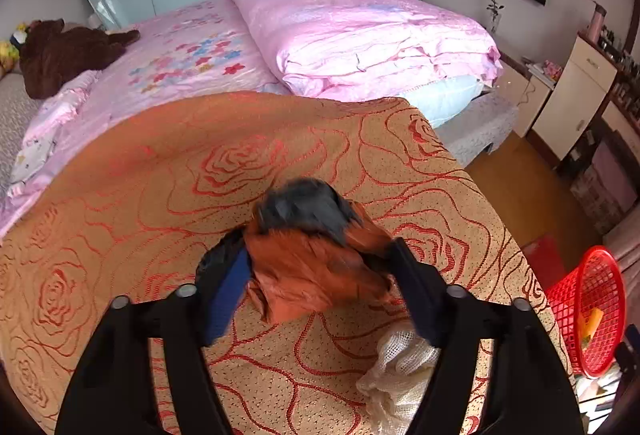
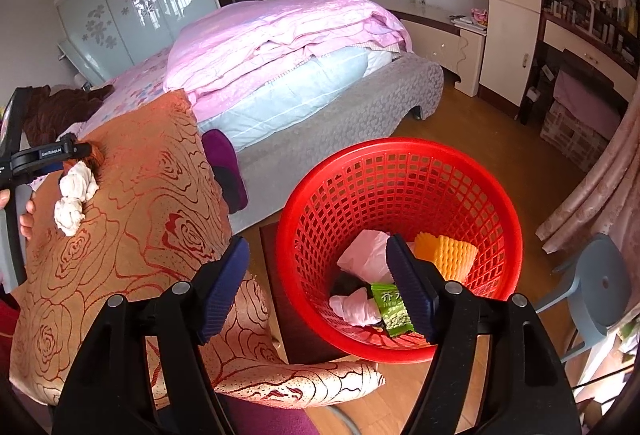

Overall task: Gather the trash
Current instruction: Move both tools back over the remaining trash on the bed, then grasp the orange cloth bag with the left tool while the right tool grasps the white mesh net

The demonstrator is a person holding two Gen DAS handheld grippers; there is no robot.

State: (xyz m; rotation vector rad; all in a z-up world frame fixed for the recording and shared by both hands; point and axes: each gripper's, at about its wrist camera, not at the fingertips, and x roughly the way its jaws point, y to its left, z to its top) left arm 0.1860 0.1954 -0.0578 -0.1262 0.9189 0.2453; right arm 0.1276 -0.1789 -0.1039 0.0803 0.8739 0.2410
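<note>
My left gripper (image 1: pixel 320 255) is shut on a crumpled orange and black wrapper (image 1: pixel 316 251), held just above the rose-patterned orange cloth (image 1: pixel 160 195). A white crumpled mesh wad (image 1: pixel 400 371) lies on the cloth under its right finger. My right gripper (image 2: pixel 316 275) is open and empty above the rim of the red trash basket (image 2: pixel 320 203). The basket holds a pink bag (image 2: pixel 366 255), an orange foam net (image 2: pixel 448 253), a green snack packet (image 2: pixel 394 309) and a white tissue (image 2: pixel 352 305). Two white wads (image 2: pixel 76 195) show on the cloth beside the left gripper (image 2: pixel 86 151). The basket also shows in the left wrist view (image 1: pixel 592 307).
A bed with pink quilt (image 1: pixel 360 35) stands behind. A brown plush bear (image 1: pixel 64 51) lies at far left. A purple slipper (image 2: pixel 226 167) sits by the bed base. Cabinets (image 2: pixel 508 35) and a blue stool (image 2: pixel 600 283) stand on the wooden floor at right.
</note>
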